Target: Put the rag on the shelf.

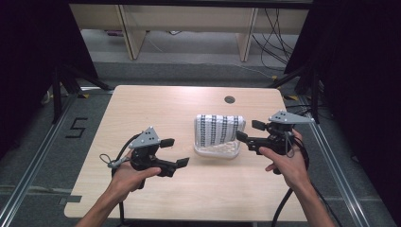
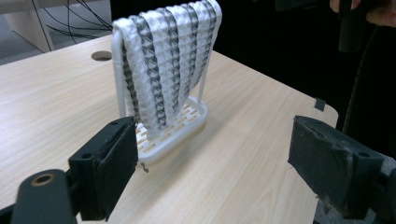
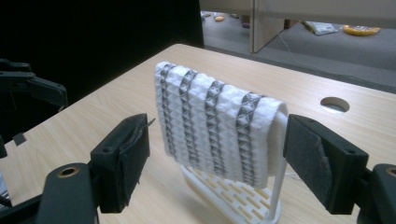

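Bright overhead light falls evenly on the table [image 1: 156, 109], surroundings are dark, and the near jaws look soft.

This looks like a lab or test room, not a home. A plain wooden table [image 1: 156, 109] with a round cable hole [image 1: 230, 100] stands on a grey carpet floor [image 1: 189, 71]. Black curtains [image 1: 28, 61] hang on both sides. Metal rails [image 1: 28, 165] run along the floor, and a number 5 [image 1: 76, 127] is taped there. Loose cables [image 1: 274, 38] lie under plain desks [image 1: 189, 19] at the back.
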A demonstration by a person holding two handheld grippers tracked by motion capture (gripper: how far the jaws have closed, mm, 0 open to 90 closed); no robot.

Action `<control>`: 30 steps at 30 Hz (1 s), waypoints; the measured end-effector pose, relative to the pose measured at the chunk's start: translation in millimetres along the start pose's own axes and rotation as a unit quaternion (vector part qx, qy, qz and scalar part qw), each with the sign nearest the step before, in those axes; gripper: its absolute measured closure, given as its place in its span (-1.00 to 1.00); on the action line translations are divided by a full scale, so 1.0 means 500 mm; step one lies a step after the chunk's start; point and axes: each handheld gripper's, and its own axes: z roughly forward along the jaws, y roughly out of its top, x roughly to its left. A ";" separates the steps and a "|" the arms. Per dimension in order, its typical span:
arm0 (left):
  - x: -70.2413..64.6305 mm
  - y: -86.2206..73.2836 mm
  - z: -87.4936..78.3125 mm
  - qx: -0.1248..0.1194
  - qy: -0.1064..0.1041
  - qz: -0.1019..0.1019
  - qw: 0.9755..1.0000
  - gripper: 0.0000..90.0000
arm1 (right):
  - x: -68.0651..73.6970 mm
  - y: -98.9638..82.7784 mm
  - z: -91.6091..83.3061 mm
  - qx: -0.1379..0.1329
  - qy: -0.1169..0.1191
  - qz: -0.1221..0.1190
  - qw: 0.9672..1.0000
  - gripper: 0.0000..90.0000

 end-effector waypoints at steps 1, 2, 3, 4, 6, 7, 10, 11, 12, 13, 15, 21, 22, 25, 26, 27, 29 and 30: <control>-0.003 -0.005 0.001 0.003 -0.002 -0.001 1.000 -0.66 | 0.001 -0.001 -0.002 0.003 -0.003 -0.005 1.000 -0.47; -0.003 -0.005 0.001 0.003 -0.002 -0.001 1.000 -0.66 | 0.005 -0.004 -0.001 0.003 0.005 0.004 1.000 -0.47; -0.004 -0.009 0.002 -0.001 -0.012 -0.004 1.000 -0.66 | 0.005 -0.004 -0.001 0.003 0.005 0.004 1.000 -0.47; -0.008 -0.015 0.001 0.003 -0.017 -0.010 1.000 -0.66 | 0.010 -0.009 -0.002 0.006 0.003 -0.002 1.000 -0.47; -0.010 -0.018 0.001 0.002 -0.019 -0.011 1.000 -0.66 | 0.009 -0.011 0.000 0.002 0.007 -0.012 1.000 -0.47; -0.013 -0.022 0.000 0.004 -0.018 -0.009 1.000 -0.66 | 0.015 -0.014 -0.001 0.004 0.002 -0.002 1.000 -0.48; -0.017 -0.030 -0.002 0.003 -0.022 -0.010 1.000 -0.66 | 0.020 -0.025 -0.001 0.006 0.011 -0.014 1.000 -0.48; -0.018 -0.033 -0.002 0.005 -0.021 -0.009 1.000 -0.66 | 0.020 -0.025 -0.001 0.006 0.011 -0.014 1.000 -0.48; -0.021 -0.037 -0.002 0.006 -0.021 -0.008 1.000 -0.66 | 0.027 -0.028 -0.005 0.018 0.009 -0.001 1.000 -0.48; -0.023 -0.040 -0.003 0.008 -0.020 -0.006 1.000 -0.66 | 0.027 -0.033 -0.001 0.010 0.012 -0.010 1.000 -0.49; -0.027 -0.046 -0.003 0.008 -0.017 -0.005 1.000 -0.66 | 0.033 -0.042 0.001 0.013 0.017 -0.016 1.000 -0.49; -0.029 -0.067 -0.001 0.011 -0.004 0.002 1.000 -0.66 | 0.052 -0.054 0.000 0.020 0.027 -0.009 0.999 -0.49; -0.031 -0.074 0.000 0.009 -0.007 -0.001 1.000 -0.66 | 0.055 -0.058 0.004 0.017 0.027 -0.022 0.999 -0.49; -0.032 -0.082 0.001 0.009 -0.010 -0.003 1.000 -0.66 | 0.060 -0.063 0.002 0.024 0.027 -0.020 0.999 -0.49; -0.033 -0.089 0.001 0.015 -0.007 0.000 1.000 -0.66 | 0.064 -0.068 0.004 0.022 0.020 -0.025 0.999 -0.50; -0.033 -0.089 0.001 0.015 -0.007 0.000 1.000 -0.66 | 0.064 -0.068 0.004 0.022 0.020 -0.025 0.999 -0.50; -0.033 -0.099 0.003 0.016 -0.004 0.003 1.000 -0.66 | 0.070 -0.074 0.006 0.028 0.009 -0.040 0.999 -0.52; -0.033 -0.102 0.003 0.017 -0.005 0.002 1.000 -0.66 | 0.075 -0.079 0.008 0.028 0.015 -0.029 0.999 -0.52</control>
